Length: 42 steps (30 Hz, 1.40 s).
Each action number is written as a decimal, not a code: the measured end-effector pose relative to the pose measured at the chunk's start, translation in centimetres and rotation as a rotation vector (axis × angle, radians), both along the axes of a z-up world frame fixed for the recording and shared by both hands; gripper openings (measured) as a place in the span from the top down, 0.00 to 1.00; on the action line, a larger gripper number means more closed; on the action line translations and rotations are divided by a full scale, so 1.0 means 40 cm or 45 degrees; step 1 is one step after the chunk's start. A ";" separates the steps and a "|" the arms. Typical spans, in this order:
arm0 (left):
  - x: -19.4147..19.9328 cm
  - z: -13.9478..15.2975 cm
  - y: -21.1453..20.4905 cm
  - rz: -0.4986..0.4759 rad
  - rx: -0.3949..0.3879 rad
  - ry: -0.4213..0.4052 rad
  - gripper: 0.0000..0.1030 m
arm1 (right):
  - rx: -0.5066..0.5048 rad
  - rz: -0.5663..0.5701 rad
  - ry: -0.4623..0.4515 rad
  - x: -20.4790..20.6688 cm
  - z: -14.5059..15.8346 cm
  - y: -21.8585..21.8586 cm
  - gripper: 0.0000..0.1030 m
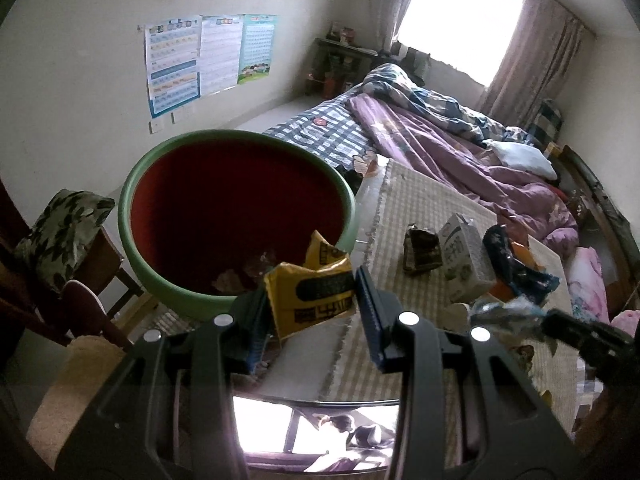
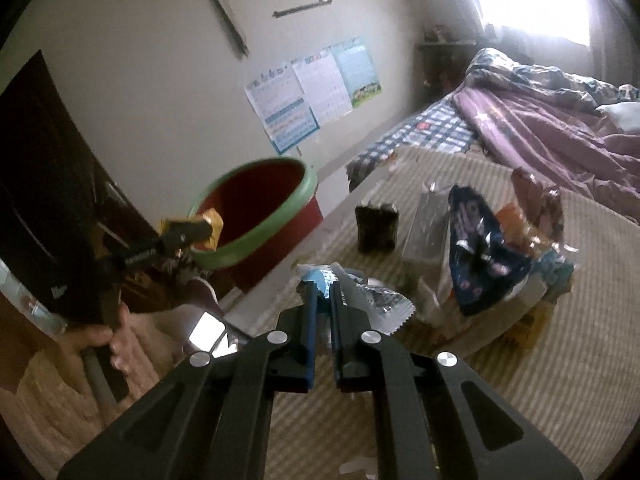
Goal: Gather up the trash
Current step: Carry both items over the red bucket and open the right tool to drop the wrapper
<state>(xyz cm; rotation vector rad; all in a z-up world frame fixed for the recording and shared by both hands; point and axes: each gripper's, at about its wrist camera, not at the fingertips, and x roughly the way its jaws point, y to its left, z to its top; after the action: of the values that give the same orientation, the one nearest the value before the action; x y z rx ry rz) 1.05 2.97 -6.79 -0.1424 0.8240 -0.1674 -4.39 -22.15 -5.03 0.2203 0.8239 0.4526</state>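
My left gripper is shut on a yellow snack wrapper and holds it at the near rim of the green-rimmed red bin; bits of trash lie at the bin's bottom. The right wrist view shows that gripper and wrapper against the bin. My right gripper is shut on a blue-and-silver crinkly wrapper, lifted just above the striped mat. On the mat lie a dark packet, a white carton and a dark blue bag.
A bed with purple and checked quilts runs behind the mat. A chair with a leafy cushion stands left of the bin. Posters hang on the wall. A hand grips the left tool's handle.
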 end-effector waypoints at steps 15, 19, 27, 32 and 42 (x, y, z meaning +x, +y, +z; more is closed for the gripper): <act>0.006 0.005 -0.008 -0.020 -0.006 0.002 0.64 | 0.043 0.007 0.006 0.030 0.001 0.030 0.94; 0.006 0.004 -0.007 -0.020 -0.006 0.001 0.64 | 0.041 0.017 -0.004 0.035 0.003 0.046 0.94; 0.011 -0.001 0.010 -0.008 -0.013 0.008 0.64 | 0.052 0.029 0.003 0.052 -0.006 0.065 0.94; 0.013 -0.003 0.016 -0.006 -0.014 0.010 0.64 | 0.056 0.042 0.006 0.061 -0.009 0.082 0.94; 0.029 -0.004 0.048 0.008 -0.013 0.004 0.64 | 0.060 0.060 -0.003 0.081 -0.009 0.115 0.94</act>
<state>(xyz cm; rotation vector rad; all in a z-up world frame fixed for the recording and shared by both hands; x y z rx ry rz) 2.21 4.87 -6.97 -0.1551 0.8257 -0.1657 -1.17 -17.55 -5.41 0.2441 0.8183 0.5170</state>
